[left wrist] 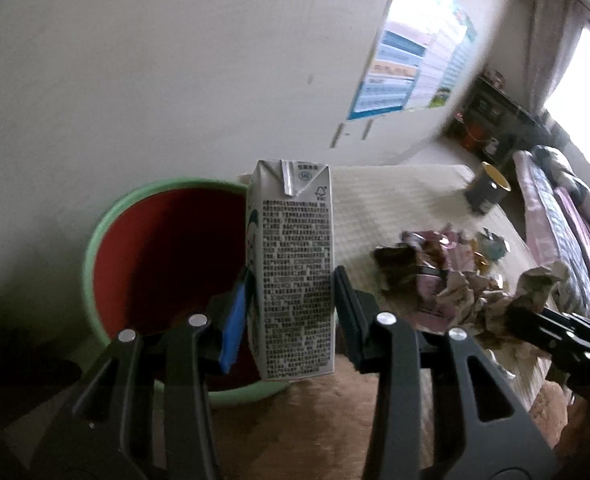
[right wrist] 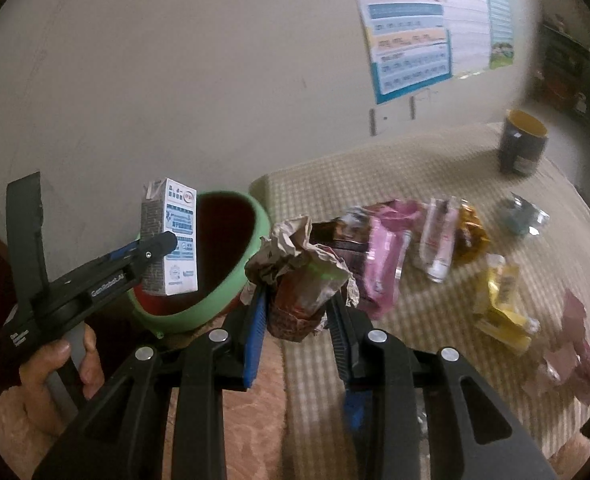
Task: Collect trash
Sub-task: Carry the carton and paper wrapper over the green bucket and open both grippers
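My left gripper point(left wrist: 291, 280) is shut on a white drink carton point(left wrist: 293, 264) held upright over the near rim of a green bin point(left wrist: 95, 240) with a red inside. The same carton point(right wrist: 171, 240) and bin point(right wrist: 215, 304) show at left in the right wrist view, with a hand point(right wrist: 55, 364) on the left gripper's handle. My right gripper point(right wrist: 299, 304) is shut on a crumpled brown paper wrapper point(right wrist: 299, 268), just right of the bin's rim. That wrapper point(left wrist: 535, 284) also appears at the right of the left wrist view.
Several snack wrappers point(right wrist: 387, 256) lie scattered on a checked cloth point(right wrist: 415, 176) over the table. A dark mug point(right wrist: 523, 144) with a yellow inside stands at the far right. A wall with posters point(right wrist: 411, 40) rises behind the bin.
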Tool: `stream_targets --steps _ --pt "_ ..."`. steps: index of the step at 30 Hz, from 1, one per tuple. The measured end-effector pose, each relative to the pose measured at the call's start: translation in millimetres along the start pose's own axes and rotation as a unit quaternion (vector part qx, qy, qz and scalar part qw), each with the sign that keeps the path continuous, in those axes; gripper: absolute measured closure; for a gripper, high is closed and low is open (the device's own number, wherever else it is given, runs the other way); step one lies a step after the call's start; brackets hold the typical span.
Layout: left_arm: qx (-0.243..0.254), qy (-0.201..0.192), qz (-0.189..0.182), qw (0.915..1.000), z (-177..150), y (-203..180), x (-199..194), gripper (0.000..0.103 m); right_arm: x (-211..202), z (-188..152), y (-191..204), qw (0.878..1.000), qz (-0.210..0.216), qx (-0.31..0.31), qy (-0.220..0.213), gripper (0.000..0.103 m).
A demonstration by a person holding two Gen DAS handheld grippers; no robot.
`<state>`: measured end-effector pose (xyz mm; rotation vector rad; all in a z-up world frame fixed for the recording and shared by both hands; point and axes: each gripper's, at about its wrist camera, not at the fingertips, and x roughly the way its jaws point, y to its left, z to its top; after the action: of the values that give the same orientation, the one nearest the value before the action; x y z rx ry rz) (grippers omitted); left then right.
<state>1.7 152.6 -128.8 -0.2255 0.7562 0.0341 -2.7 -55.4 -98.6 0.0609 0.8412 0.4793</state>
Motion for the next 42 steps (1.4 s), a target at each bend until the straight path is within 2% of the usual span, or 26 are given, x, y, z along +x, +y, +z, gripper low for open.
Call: stream_targets --steps 7,18,26,37,38,40,42 --pt "-0.031 -0.007 0.022 0.9992 4.5 31.4 -0.5 0.064 19.7 19.7 40.5 0.998 0.026 -0.050 0.002 0.072" --pt "-0.056 0.006 0.032 0.9979 -1.7 54.3 8.5 0.064 65.4 40.8 71.0 0.996 0.040 -0.073 0.018 0.072" --pt "-0.067 0.019 0.035 0.9969 -6.2 64.4 15.8 0.064 90.8 47.3 82.3 0.995 0.040 -0.086 0.033 0.072" --pt "-0.073 0.031 0.040 0.9960 -9.1 68.8 23.9 0.064 102.6 54.3 85.3 0.994 0.045 -0.093 0.040 0.072" --pt "-0.074 0.032 0.043 0.9958 -9.3 69.3 24.1 0.064 103.6 54.6 86.8 0.994 0.048 -0.095 0.039 0.071" --pt "-0.081 0.031 0.047 0.9951 -9.0 71.6 24.4 0.059 104.5 56.8 90.9 0.993 0.052 -0.103 0.034 0.056" --pt "-0.087 0.029 0.051 0.9945 -9.2 73.5 23.6 0.052 102.3 57.8 93.4 0.993 0.053 -0.107 0.024 0.052"
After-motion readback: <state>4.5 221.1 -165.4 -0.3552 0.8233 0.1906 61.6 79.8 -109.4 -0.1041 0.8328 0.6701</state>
